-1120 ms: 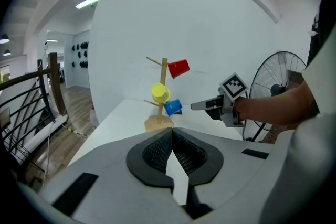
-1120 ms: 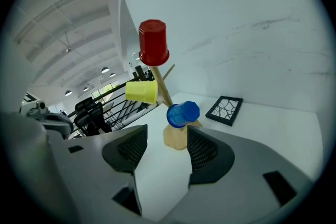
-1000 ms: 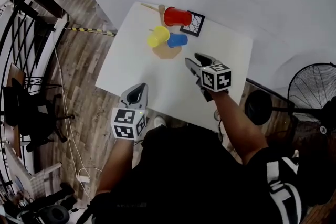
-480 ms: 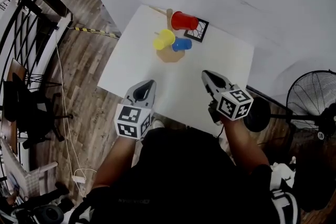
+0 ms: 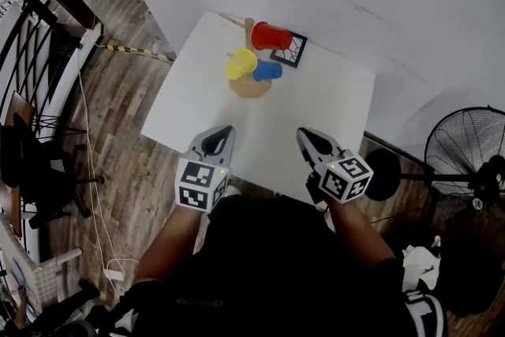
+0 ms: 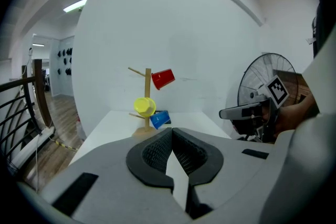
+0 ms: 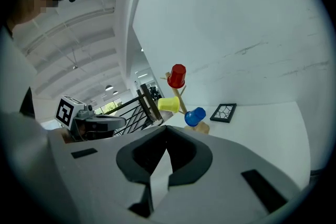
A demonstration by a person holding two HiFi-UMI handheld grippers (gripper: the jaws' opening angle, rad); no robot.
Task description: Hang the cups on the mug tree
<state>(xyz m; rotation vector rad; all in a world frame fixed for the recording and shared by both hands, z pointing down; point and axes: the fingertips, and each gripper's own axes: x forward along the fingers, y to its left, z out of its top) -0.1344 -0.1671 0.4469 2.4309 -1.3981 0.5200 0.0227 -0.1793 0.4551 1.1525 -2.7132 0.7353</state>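
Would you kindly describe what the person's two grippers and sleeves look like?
Both the left gripper and the right gripper are light grey plastic shells that taper to pointed tongs lined with black textured pads. Each carries a white cube printed with black square markers. The person wears a black short-sleeved top. No cables show.
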